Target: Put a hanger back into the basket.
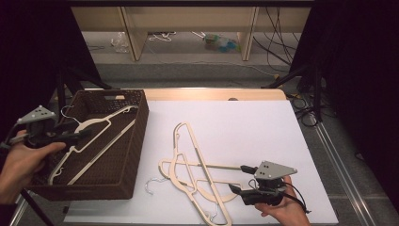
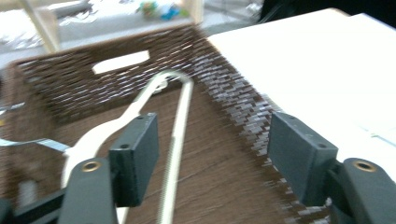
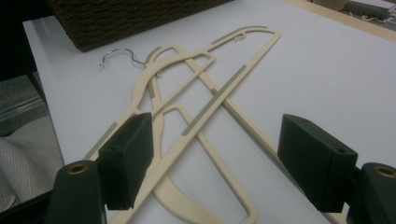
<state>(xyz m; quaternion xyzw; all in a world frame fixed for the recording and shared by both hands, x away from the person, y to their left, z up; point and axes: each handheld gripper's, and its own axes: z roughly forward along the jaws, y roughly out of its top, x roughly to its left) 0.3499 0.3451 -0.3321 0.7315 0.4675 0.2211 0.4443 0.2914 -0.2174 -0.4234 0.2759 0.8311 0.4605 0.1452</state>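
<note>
A cream hanger [image 1: 101, 125] lies slanted inside the brown wicker basket [image 1: 141, 122] at the table's left. My left gripper [image 1: 84, 134] hovers above the basket's left side, open, with nothing in it. In the left gripper view, my left gripper [image 2: 212, 149] has wide-apart jaws, and the hanger [image 2: 180, 121] rests on the basket floor [image 2: 219, 186] below them. A few overlapping cream hangers [image 1: 193, 150] lie on the white tabletop. My right gripper [image 1: 238, 179] is open just to their right, at the front edge. In the right gripper view, my right gripper [image 3: 215, 154] frames the hangers [image 3: 219, 93] without touching them.
The white tabletop [image 1: 244, 117] stretches right of the basket. A metal hook [image 1: 151, 184] lies near the basket's front corner. Wooden shelf legs [image 1: 134, 33], cables and black stands [image 1: 306, 75] are on the floor beyond the table's far edge.
</note>
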